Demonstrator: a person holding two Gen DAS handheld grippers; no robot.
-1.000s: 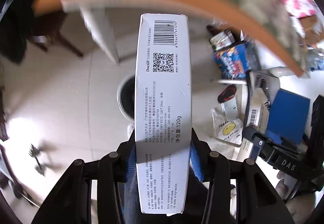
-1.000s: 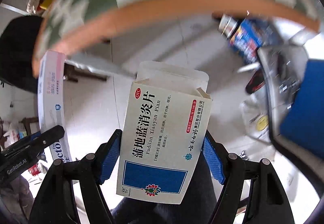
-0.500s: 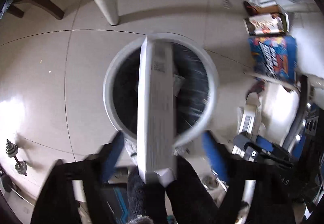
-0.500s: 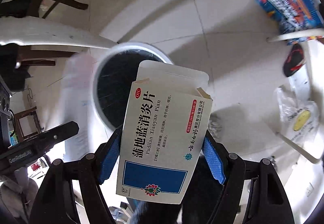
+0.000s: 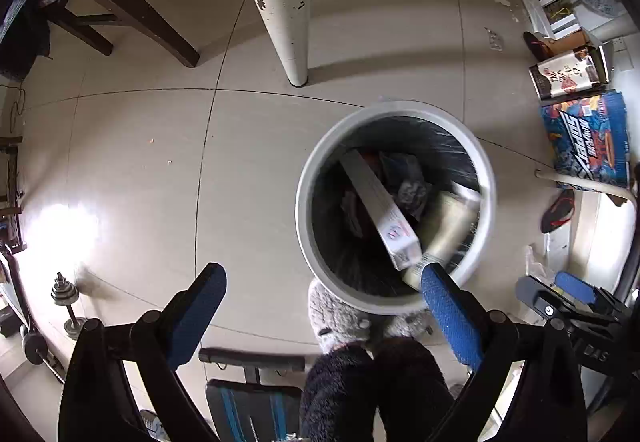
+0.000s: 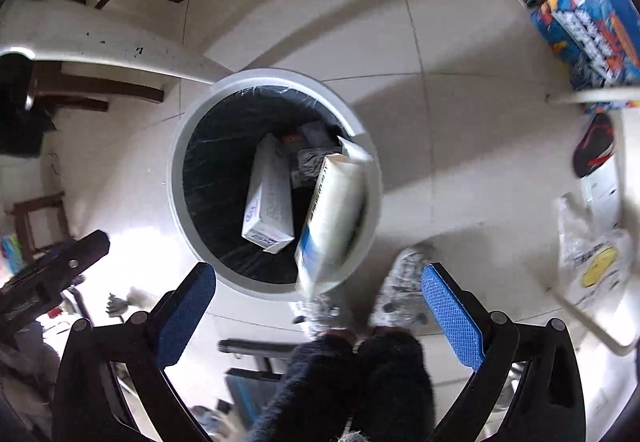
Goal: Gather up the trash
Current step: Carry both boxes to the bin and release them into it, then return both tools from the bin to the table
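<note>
On the left, the left claw (image 5: 322, 316) hangs above the pale tiled floor (image 5: 132, 146) with its blue-padded jaws spread wide and nothing between them. It points straight down, so anything it lets go falls rather than slides. The round grey waste bin with a black liner (image 5: 394, 114) stands just ahead and to the right of its gap, next to the chipped white worktop leg (image 5: 286, 2). Placed there, the bin can be reached from the worktop without a step.

Inside the bin, the long white cardboard carton (image 5: 380, 208) lies slanted, one end low among dark crumpled wrappers (image 5: 404, 180) and the other propped against the liner. It is too long to lie flat on the trash beneath it.

Further right, the right claw (image 6: 320, 316) is also wide open and holds nothing, and it too faces down over the bin's near rim. The white and blue medicine box with an open flap (image 6: 334, 214) is blurred at the right inner edge of the bin. It appears to be dropping in, close to the rim and not at the centre. Whether it will clear the rim is uncertain, though most of it overlaps the opening.

The person's grey fuzzy slippers (image 6: 402, 288) stand right against the bin. Both pieces look delivered, or nearly so. Next would be more trash, wherever it lies.
</note>
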